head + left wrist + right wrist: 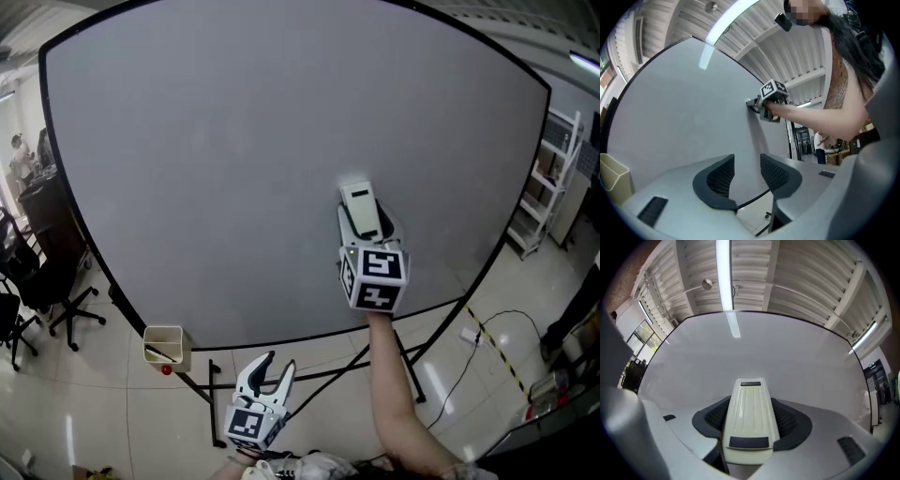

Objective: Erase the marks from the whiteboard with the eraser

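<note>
The large whiteboard (234, 169) fills the head view, and I see no marks on it. My right gripper (361, 217) is shut on the cream eraser (359, 208), which lies against the board's lower right part. In the right gripper view the eraser (749, 416) sits between the dark pads, pointing at the board (787, 352). My left gripper (271, 370) hangs low below the board's bottom edge, open and empty. Its view shows the gap between its pads (719, 176) and the right gripper (766, 101) on the board.
A small cream tray (167, 347) with a marker hangs at the board's lower left corner. The board's black stand legs (337, 370) cross below. Office chairs (37, 300) stand at the left, a white shelf rack (548, 178) at the right, a cable (487, 337) on the floor.
</note>
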`<state>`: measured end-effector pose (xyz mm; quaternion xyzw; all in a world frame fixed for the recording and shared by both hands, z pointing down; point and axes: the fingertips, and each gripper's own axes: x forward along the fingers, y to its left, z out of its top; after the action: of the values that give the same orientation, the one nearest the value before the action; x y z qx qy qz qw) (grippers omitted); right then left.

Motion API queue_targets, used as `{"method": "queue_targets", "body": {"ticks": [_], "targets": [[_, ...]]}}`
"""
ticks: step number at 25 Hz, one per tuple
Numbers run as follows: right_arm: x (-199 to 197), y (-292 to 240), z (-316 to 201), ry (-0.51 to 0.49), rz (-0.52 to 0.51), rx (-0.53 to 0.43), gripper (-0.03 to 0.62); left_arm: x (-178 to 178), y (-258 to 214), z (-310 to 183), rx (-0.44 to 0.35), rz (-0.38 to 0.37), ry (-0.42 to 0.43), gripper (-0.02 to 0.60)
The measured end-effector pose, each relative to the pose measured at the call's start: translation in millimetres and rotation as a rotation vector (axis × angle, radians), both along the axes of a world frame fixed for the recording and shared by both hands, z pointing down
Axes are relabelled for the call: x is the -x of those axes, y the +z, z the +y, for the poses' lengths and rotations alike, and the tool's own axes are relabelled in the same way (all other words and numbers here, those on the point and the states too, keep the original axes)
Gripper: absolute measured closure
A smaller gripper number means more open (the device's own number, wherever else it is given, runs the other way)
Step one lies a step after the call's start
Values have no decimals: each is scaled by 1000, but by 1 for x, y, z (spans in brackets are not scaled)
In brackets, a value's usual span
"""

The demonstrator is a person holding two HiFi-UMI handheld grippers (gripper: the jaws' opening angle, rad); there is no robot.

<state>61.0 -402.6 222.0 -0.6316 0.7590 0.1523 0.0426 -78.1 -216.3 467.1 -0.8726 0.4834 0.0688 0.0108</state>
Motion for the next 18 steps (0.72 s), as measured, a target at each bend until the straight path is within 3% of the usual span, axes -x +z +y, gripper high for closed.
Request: {"method": "queue_targets", "body": {"ticks": [3,8,11,14,16,18], "targets": [[-8,-35,-1,-25,-59,-41,318,-1,13,-5,5,-29,-5,428],[4,100,2,-36,4,135,318,-5,9,-5,32,1,-43,429],[-1,43,-2,-18,30,70,319,-3,23,-8,38,-30,-49,429],[-22,-33,-7,-9,-43,-29,319,-8,24,-11,47,-26,-51,428],[-22,-18,-6,-28,-71,-8,318,-12,23,-13,46,-29,-51,428],[-12,49,-4,-49,-58,85,318,-13,24,-15,43,-39,-51,428]]}}
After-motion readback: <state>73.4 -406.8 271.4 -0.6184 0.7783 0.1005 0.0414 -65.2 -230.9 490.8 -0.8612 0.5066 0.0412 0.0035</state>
